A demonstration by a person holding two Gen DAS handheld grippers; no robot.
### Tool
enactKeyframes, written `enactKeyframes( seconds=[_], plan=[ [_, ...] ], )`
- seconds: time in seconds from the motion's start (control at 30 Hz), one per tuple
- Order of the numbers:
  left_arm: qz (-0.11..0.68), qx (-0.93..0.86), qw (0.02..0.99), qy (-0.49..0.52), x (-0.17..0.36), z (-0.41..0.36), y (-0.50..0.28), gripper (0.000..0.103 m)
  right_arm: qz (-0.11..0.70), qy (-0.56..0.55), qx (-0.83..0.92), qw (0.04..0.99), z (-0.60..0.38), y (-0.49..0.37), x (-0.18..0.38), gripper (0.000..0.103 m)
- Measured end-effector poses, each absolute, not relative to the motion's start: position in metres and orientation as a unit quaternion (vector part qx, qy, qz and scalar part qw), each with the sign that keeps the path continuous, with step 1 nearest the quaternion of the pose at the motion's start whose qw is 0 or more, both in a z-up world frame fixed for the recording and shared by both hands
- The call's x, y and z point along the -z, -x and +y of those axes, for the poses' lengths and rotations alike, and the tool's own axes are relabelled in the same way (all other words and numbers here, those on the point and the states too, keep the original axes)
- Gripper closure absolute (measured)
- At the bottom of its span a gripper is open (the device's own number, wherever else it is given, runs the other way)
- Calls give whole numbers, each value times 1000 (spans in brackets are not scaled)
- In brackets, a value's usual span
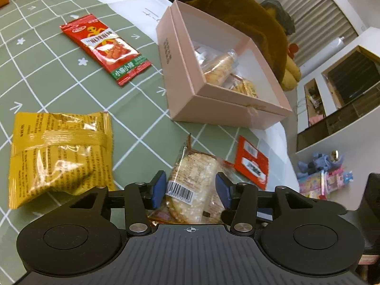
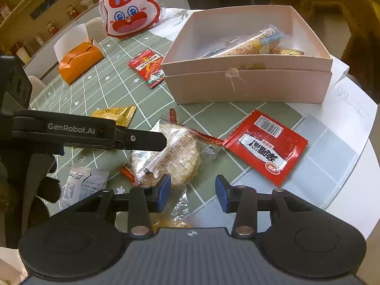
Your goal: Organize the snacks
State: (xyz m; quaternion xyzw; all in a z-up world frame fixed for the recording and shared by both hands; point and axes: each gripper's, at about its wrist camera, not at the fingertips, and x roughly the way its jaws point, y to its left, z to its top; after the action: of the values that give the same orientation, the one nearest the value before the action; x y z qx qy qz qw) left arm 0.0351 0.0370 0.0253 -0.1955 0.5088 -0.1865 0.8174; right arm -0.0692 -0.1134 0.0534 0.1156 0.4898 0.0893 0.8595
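A pink open box (image 1: 180, 83) (image 2: 249, 87) holds several wrapped snacks. A clear pack of rice crackers (image 1: 192, 178) (image 2: 171, 156) lies on the green checked cloth in front of it. My left gripper (image 1: 191, 191) is open, its blue pads on either side of that pack; it shows from the side in the right wrist view (image 2: 152, 140). My right gripper (image 2: 192, 193) is open and empty, just short of the same pack. A red sachet (image 1: 251, 163) (image 2: 266, 147), a long red packet (image 1: 104, 47) (image 2: 148, 67) and a yellow packet (image 1: 59, 154) (image 2: 114, 115) lie loose.
A white snack packet (image 2: 83, 182) lies at lower left. An orange tissue box (image 2: 78, 64) and a rabbit-face bag (image 2: 130, 9) stand at the back. A brown plush (image 1: 249, 23) sits behind the box. The table edge (image 2: 365, 142) curves on the right.
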Motion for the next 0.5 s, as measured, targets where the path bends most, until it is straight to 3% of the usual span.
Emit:
enactKeyframes(
  seconds=[0.2, 0.5],
  plan=[
    [464, 259, 818, 218, -59, 29, -23, 52, 481, -119, -82, 865, -128, 75, -58, 62],
    [511, 215, 819, 150, -32, 4, -41, 55, 479, -121, -56, 868, -143, 80, -57, 62]
  ],
)
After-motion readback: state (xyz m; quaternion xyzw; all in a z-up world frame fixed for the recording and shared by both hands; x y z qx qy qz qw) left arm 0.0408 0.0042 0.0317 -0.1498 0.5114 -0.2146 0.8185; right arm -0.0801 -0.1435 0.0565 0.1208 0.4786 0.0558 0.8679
